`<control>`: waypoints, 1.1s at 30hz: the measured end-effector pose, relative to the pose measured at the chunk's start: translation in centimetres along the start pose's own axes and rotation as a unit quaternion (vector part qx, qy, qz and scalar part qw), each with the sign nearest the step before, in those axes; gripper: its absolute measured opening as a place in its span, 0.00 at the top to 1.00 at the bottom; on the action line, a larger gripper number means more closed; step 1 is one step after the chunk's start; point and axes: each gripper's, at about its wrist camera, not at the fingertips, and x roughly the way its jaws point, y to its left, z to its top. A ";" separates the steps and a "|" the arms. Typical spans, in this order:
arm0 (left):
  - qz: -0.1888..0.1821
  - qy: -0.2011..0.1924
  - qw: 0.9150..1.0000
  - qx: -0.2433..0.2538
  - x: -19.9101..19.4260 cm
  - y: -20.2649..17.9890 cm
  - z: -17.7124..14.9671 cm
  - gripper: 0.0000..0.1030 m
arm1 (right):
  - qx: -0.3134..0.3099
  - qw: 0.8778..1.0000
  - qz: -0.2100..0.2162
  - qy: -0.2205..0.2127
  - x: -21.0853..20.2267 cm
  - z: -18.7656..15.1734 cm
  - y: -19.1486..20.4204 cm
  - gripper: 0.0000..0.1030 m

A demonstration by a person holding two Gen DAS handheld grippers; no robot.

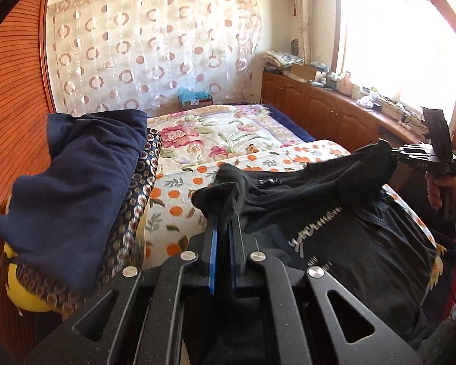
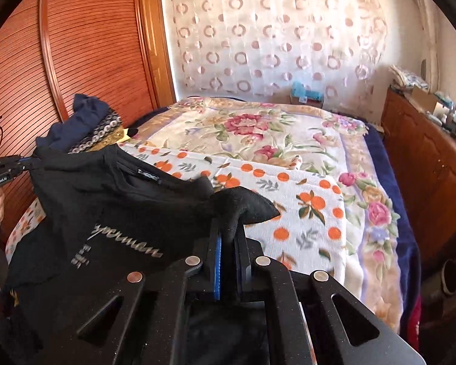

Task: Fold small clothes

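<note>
Left claw [image 1: 223,213]: jaws pressed together on a bunched shoulder corner of the black T-shirt [image 1: 334,228], cloth pinched between the blue pads.
Right claw [image 2: 228,234]: likewise clamped tight on the opposite shoulder corner, a peak of fabric standing up past its fingers.
Garment: the black T-shirt hangs stretched between the two claws, collar uppermost, silver script facing the person, held above the bed's near edge rather than lying on it.
Landing spot: an orange-dotted towel [image 2: 304,194] is spread flat over the floral blanket [image 2: 258,127] on the bed, just beyond the shirt.
Neighbours: a pile of navy cloth [image 1: 76,176] sits on patterned fabric at the left side, beside the louvred wooden doors [image 2: 76,45].
Step in hand: apparently the lift-and-spread before the first fold.
Next move: likely calls for carrying both corners forward level and lowering the shirt flat onto the towel, keeping tension so it lands unwrinkled.
</note>
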 end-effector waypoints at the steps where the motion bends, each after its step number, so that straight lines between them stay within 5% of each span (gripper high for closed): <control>1: -0.003 -0.003 1.000 0.000 -0.8 -0.3 -0.5 0.93 | -0.002 1.000 -0.002 -0.002 -0.9 -0.7 0.5 0.94; 17: -0.025 0.003 0.998 -0.058 -10.1 -1.7 -13.2 0.93 | -0.003 1.000 0.008 -0.002 -13.7 -12.3 5.5 0.94; 27: 0.007 0.006 0.997 -0.071 -14.0 -0.7 -15.7 0.93 | -0.008 1.000 -0.001 0.007 -19.5 -13.6 7.4 0.94; 33: 0.009 0.039 0.996 -0.076 -12.3 -0.2 -17.4 0.93 | 0.007 0.999 -0.007 0.048 -17.9 -16.3 7.2 0.94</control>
